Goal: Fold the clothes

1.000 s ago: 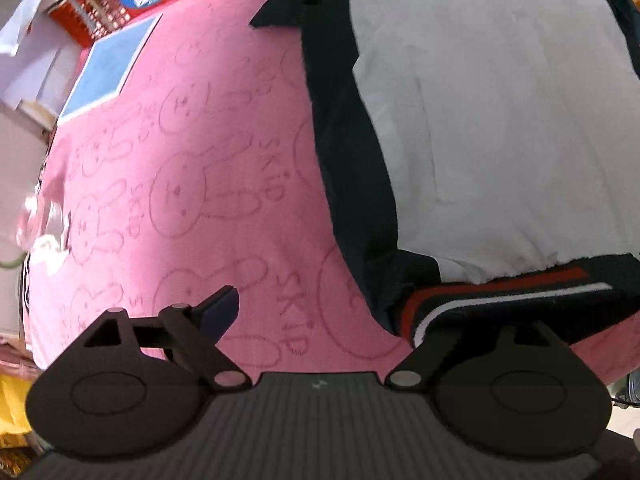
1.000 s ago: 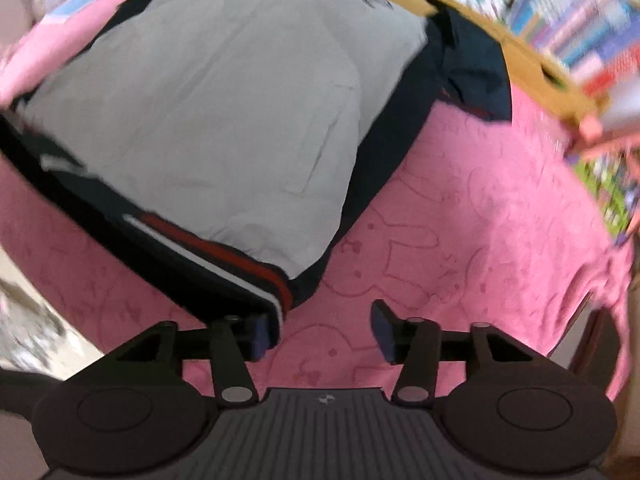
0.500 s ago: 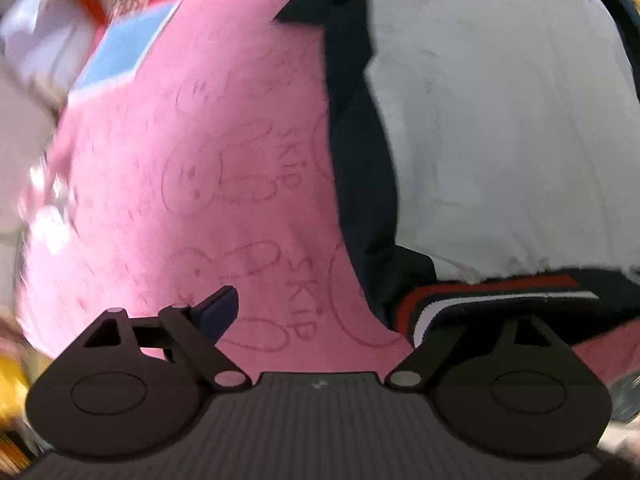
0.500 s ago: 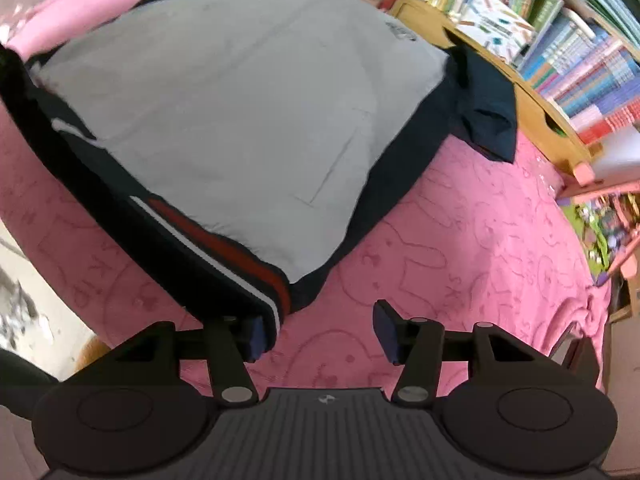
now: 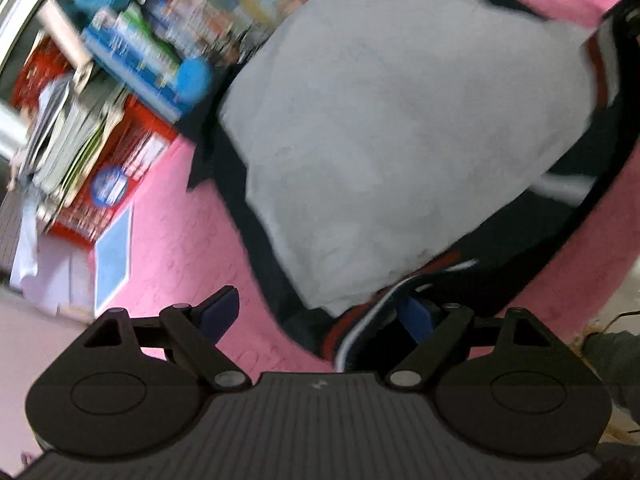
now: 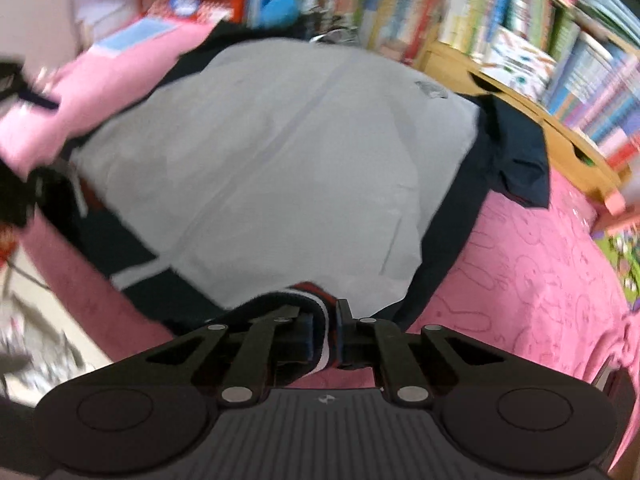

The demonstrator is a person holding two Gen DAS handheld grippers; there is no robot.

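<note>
The right gripper [image 6: 322, 334] is pinched nearly closed on the striped hem band [image 6: 320, 300] of the jacket [image 6: 280, 168], the red, white and navy ribbing caught between its pads. The left gripper [image 5: 320, 314] stands wide apart; its right-hand pad sits tucked at the other hem corner [image 5: 360, 320], with cloth lying over it, but nothing is clamped.

The jacket is spread grey lining up on the pink blanket [image 6: 540, 280], filling the right wrist view from 9 to 1 o'clock, its dark sleeve [image 6: 516, 156] lying out at 2 o'clock.

Judging by this, a hem-to-collar fold looks to be in hand. To do it well, the left gripper should probably bite the same band as deep as the right, so both corners lift level; then the hem would travel together, kept taut between the two, with the sleeves not dragged along.

Counted: one jacket, two grippers, one blanket, one bookshelf [image 6: 520, 40] from 12 to 3 o'clock, one red basket [image 5: 116, 168] at 9 o'clock in the left wrist view. The books are too blurred to count.
</note>
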